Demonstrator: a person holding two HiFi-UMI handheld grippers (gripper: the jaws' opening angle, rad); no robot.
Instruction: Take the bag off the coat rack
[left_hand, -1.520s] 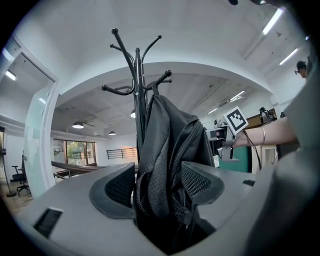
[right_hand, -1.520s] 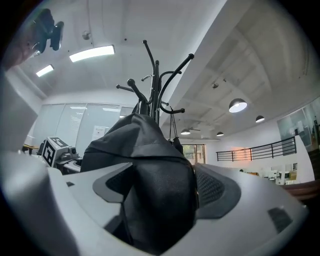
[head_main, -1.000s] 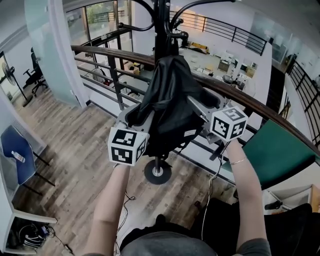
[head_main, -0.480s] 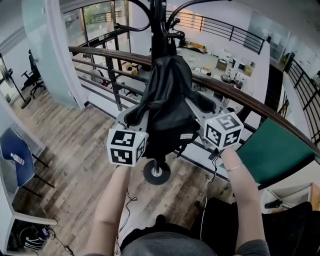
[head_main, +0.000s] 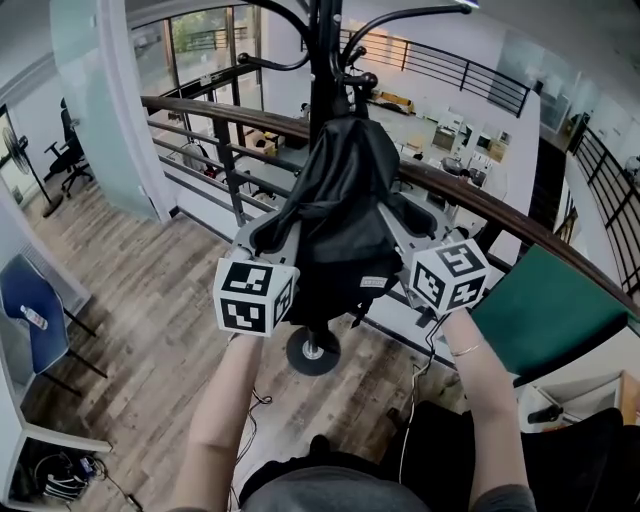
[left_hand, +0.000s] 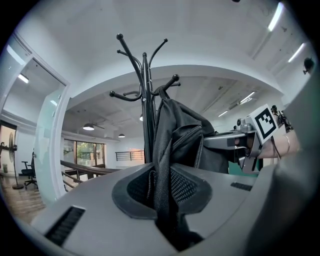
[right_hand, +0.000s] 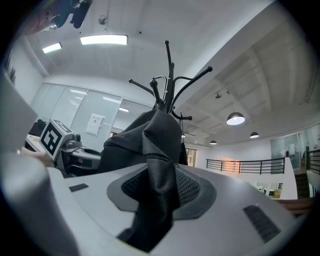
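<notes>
**Black bag on the coat rack, gripped from both sides**

The black bag (head_main: 340, 215) hangs on the coat rack (head_main: 322, 60), its top gathered against the dark pole just under the curved hooks and its body drooping in front of the pole. In the left gripper view the top of the bag (left_hand: 180, 135) meets one of the hooks of the rack (left_hand: 146, 90), and a zip runs down its near edge.

The left gripper (head_main: 268, 236) is at the bag's left side. Its own view shows the jaws (left_hand: 162, 200) clamped on a fold of black woven fabric that rises from between the pads.

The right gripper (head_main: 408, 216) is at the bag's right side. Its jaws (right_hand: 155, 200) are closing, with a thick fold of the bag (right_hand: 150, 140) between them and both pads already pressing on it. Above that fold the coat rack (right_hand: 170, 85) spreads its hooks against the ceiling.

Each gripper's marker cube sits near the person's wrist, with both forearms reaching up from the bottom of the head view.

The rack's round base (head_main: 313, 352) stands on the wooden floor (head_main: 150, 330), beside a railing (head_main: 220, 108) with a brown handrail. A blue chair (head_main: 35, 310) stands far left, and a green panel (head_main: 550, 310) lies to the right beyond the railing.
</notes>
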